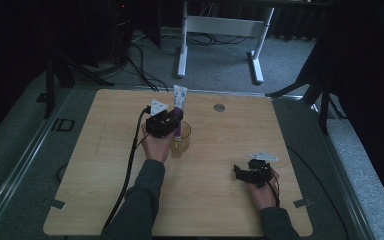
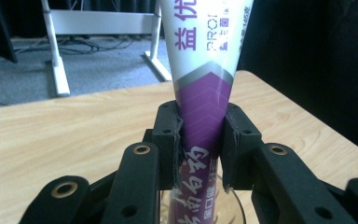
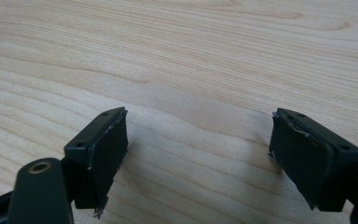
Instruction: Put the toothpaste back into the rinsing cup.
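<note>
The toothpaste tube (image 2: 204,107) stands upright in the glass cup (image 1: 181,140) near the table's (image 1: 105,200) middle, your left gripper (image 2: 201,140) clamped on its purple part (pads touching both sides). Your right gripper (image 3: 200,154) rests apart, jaws wide.

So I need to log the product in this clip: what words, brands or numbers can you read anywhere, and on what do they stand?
"益" and part of a second character, purple, on the white upper part of the toothpaste tube.
"PRO", cut off, in grey beside them on the tube.
"145克", small and faint, further right on the tube; uncertain.
White characters on the tube's purple lower part: too distorted to read.
Table, glass cup, grippers: no text.
</note>
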The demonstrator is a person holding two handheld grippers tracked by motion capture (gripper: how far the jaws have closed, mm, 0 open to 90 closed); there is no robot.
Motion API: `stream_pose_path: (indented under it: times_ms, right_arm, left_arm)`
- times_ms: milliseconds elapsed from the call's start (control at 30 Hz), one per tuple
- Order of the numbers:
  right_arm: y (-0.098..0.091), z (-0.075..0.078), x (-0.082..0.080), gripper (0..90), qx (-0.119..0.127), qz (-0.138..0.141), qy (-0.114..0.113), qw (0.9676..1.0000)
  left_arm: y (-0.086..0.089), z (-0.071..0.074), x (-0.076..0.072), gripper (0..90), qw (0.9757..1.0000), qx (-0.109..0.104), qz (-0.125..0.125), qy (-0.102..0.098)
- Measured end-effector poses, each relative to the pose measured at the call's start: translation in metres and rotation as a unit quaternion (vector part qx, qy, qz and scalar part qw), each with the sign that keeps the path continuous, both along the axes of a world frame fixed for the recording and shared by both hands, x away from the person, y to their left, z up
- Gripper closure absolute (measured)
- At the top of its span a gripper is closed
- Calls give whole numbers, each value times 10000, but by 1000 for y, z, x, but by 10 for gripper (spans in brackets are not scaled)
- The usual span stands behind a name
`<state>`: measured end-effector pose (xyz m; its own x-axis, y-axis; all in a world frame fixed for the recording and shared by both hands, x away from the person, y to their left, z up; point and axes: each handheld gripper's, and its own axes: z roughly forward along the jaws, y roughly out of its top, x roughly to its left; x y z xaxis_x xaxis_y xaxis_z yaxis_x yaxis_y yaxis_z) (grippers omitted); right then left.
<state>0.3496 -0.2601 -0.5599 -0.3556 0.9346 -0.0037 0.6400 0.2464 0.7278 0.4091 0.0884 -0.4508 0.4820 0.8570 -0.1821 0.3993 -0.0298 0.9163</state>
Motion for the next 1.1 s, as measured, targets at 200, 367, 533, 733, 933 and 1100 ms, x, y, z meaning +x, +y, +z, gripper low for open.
stream_pose_path:
  times_ms: [200, 367, 533, 733, 933, 1100]
  right_arm:
    - [0, 0, 0, 192, -1, 1, -1, 10000]
    - [0, 0, 0, 192, 2, 1, 2, 10000]
    - [0, 0, 0, 192, -2, 5, -3, 10000]
    - [0, 0, 0, 192, -3, 5, -3, 10000]
    - [0, 0, 0, 192, -4, 5, -5, 10000]
    - [0, 0, 0, 192, -1, 5, -3, 10000]
  left_arm:
    - [-3, -12, -9, 682, 9997, 227, -75, 86]
    - [-6, -26, -14, 652, 9981, 545, -72, 261]
    - [-3, -33, -22, 605, 9987, 478, -81, 184]
    - [2, -29, -32, 508, 9991, 416, -84, 61]
    - [8, -30, -43, 469, 9994, 331, -92, 37]
    - [14, -29, -54, 433, 9996, 266, -23, -43]
